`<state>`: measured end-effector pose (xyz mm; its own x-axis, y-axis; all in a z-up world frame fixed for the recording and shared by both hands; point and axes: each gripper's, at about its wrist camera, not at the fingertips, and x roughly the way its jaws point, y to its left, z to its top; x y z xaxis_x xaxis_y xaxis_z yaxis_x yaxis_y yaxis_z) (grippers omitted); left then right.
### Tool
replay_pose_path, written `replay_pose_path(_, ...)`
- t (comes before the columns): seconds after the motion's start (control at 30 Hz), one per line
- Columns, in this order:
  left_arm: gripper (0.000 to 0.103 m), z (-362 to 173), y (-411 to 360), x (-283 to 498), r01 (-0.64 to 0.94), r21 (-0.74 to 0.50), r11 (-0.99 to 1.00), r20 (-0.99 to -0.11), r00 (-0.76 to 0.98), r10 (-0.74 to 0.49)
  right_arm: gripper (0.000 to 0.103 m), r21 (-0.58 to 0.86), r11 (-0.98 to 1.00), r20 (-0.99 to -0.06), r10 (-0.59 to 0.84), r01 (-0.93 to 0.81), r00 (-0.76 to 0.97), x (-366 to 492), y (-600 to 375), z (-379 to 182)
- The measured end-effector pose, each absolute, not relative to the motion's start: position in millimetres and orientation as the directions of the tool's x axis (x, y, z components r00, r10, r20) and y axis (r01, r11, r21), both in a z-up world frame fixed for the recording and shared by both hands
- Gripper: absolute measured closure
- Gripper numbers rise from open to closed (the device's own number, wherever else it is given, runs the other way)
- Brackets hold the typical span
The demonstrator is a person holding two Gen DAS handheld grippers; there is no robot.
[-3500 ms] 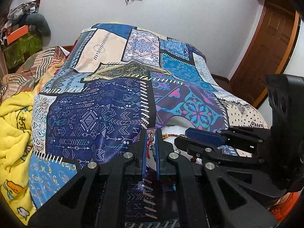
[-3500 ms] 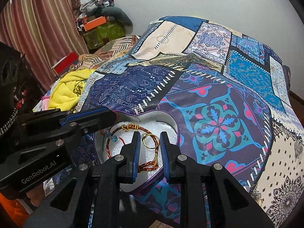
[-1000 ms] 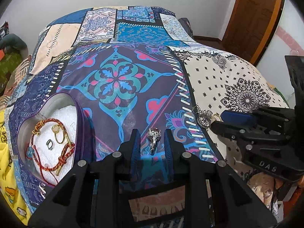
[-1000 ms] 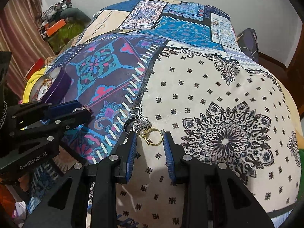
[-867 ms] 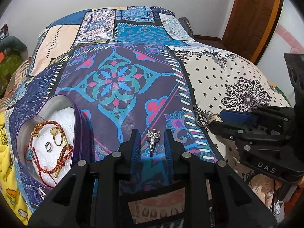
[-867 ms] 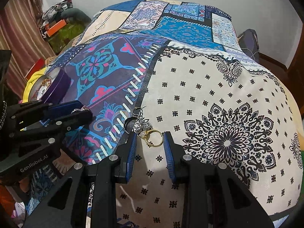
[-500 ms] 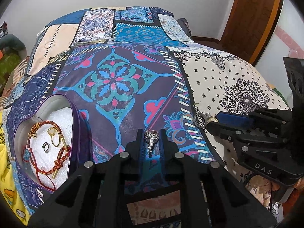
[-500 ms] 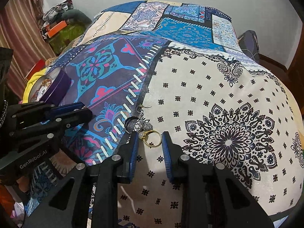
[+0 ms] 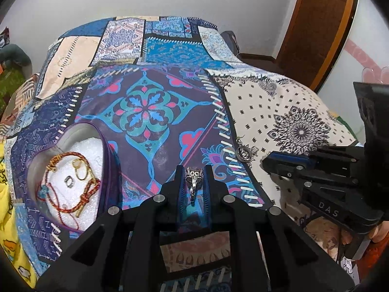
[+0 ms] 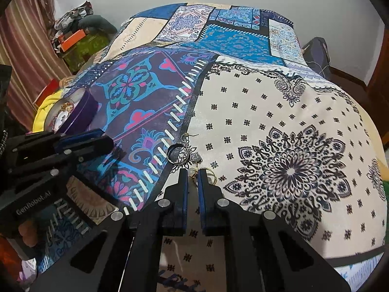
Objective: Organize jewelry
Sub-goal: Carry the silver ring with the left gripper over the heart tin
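Observation:
My left gripper (image 9: 193,172) is shut on a silver ornate ring (image 9: 193,178) just above the patchwork bedspread. A purple heart-shaped box (image 9: 108,170) lies to its left, holding a red cord bracelet (image 9: 80,196), gold rings (image 9: 81,169) and a small silver ring (image 9: 68,181). My right gripper (image 10: 192,173) is shut on a gold hoop ring (image 10: 210,174) on the white patterned patch. A dark ring (image 10: 178,154) and a silver filigree earring (image 10: 194,157) lie just beyond its tips. The box also shows in the right wrist view (image 10: 80,114).
The bed carries a patchwork spread (image 9: 145,112). A yellow blanket (image 9: 9,238) lies at the left edge. A wooden door (image 9: 316,24) stands at the right. Clutter and a striped curtain (image 10: 22,48) are at the far left.
Both grippers have closed: the left around the silver ring, the right around the gold hoop. Earlier both left the heart box and moved right along the bedspread.

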<state>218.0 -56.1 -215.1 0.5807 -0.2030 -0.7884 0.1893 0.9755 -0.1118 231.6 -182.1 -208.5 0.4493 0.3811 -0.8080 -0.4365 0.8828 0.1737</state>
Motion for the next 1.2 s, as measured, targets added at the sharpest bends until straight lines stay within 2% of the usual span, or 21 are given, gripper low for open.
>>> replay_pose_path(0.23, 0.089, -197.6, -50.1, 209.1, 0.185, -0.123, 0.975, -0.759, 0.616, -0.213, 0.096, 0.173, 0.887, -0.784, 0.387, -0.427, 0.486, 226.1, -188.7, -193.3)
replay_pose_path(0.63, 0.089, -159.5, -23.8, 192.6, 0.149, -0.134, 0.98, -0.693, 0.692, -0.2, 0.096, 0.187, 0.856, -0.684, 0.465, -0.482, 0.562, 219.0, -163.1, -140.9)
replay_pose_path(1.2, 0.089, -121.3, 53.3, 166.6, 0.018, -0.134, 0.991, -0.611, 0.786, -0.096, 0.096, 0.183, 0.773, -0.609, 0.574, -0.607, 0.547, 207.9, -93.3, -108.8)
